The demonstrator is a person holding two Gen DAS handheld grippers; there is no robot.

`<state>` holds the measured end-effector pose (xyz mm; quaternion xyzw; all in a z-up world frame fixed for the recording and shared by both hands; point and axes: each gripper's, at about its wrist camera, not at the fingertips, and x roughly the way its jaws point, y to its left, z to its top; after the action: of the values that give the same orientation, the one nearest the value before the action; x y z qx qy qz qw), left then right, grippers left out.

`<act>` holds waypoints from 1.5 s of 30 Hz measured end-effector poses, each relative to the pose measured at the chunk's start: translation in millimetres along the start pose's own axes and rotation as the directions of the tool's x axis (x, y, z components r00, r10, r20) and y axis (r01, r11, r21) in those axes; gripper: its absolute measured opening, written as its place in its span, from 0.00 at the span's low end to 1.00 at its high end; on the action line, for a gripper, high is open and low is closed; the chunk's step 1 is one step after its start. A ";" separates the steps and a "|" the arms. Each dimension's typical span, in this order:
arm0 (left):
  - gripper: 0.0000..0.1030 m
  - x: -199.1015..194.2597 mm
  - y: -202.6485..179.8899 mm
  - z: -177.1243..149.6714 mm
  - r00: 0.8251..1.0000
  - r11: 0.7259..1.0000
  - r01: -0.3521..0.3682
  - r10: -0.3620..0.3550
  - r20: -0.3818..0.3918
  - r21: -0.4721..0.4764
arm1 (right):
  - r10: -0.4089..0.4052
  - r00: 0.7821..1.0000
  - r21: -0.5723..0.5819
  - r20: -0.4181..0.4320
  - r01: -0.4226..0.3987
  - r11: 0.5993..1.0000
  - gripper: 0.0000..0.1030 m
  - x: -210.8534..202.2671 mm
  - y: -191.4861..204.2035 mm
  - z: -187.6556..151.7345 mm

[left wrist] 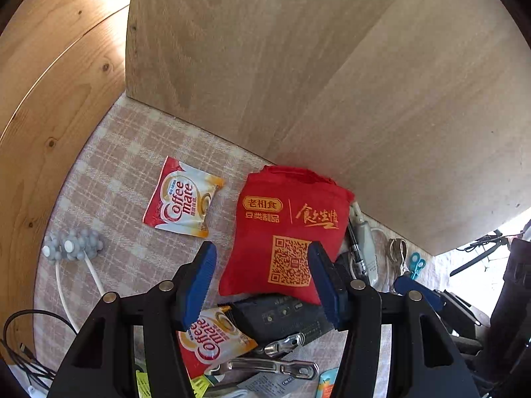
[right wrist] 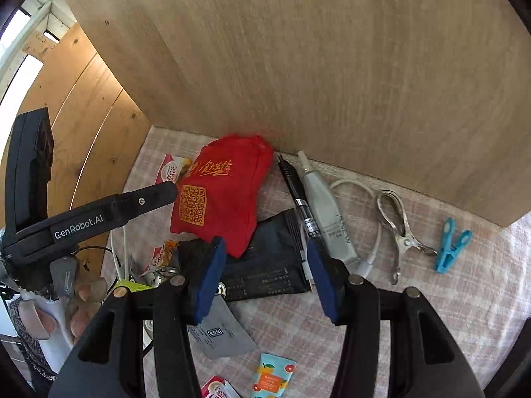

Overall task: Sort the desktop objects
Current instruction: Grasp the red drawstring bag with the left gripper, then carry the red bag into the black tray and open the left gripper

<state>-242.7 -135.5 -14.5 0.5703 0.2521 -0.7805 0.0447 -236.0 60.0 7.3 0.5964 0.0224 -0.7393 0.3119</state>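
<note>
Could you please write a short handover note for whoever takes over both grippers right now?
Left gripper: open, holding nothing, over the lower edge of the red pouch.
Right gripper: open, holding nothing, above the black packet.
The red pouch lies against the wooden board, overlapping the black packet. The black pen and grey tube lie side by side; to their right are the metal clip and blue clothespin.
Done: nothing looks sorted.
Left: everything, mixed on the checked cloth.

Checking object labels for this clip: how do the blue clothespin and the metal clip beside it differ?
The blue clothespin is bright blue, apparently plastic, and short; the metal clip is shiny silver and longer. The clothespin lies farther right, apart from the cable; the metal clip lies next to the white cable. Both rest flat on the checked cloth, untouched.
</note>
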 end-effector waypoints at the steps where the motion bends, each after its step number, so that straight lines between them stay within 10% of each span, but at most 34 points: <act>1: 0.53 3.8 1.2 2.1 1.000 1.000 0.007 -0.007 -0.003 -0.003 | 0.006 1.000 0.000 -0.008 -0.006 1.000 0.49 7.6 2.9 2.3; 10: 0.68 34.7 5.6 8.4 0.997 0.997 0.068 -0.069 -0.032 -0.030 | 0.044 0.998 -0.023 -0.051 -0.045 0.999 0.49 50.0 19.3 15.5; 23: 0.55 34.7 -8.0 -22.4 0.991 0.992 0.128 -0.128 -0.027 -0.006 | 0.120 0.992 -0.012 -0.038 -0.121 0.993 0.52 56.9 19.5 17.2; 45: 0.55 -30.5 -176.5 -156.7 0.978 0.943 0.206 -0.209 -0.019 0.262 | 0.059 0.992 0.068 0.112 -0.067 0.995 0.52 -110.5 -58.1 -69.7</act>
<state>-159.3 80.9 39.0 0.5378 0.2048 -0.8100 -0.1124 -193.5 183.0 66.6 0.5659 -0.0399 -0.7611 0.3143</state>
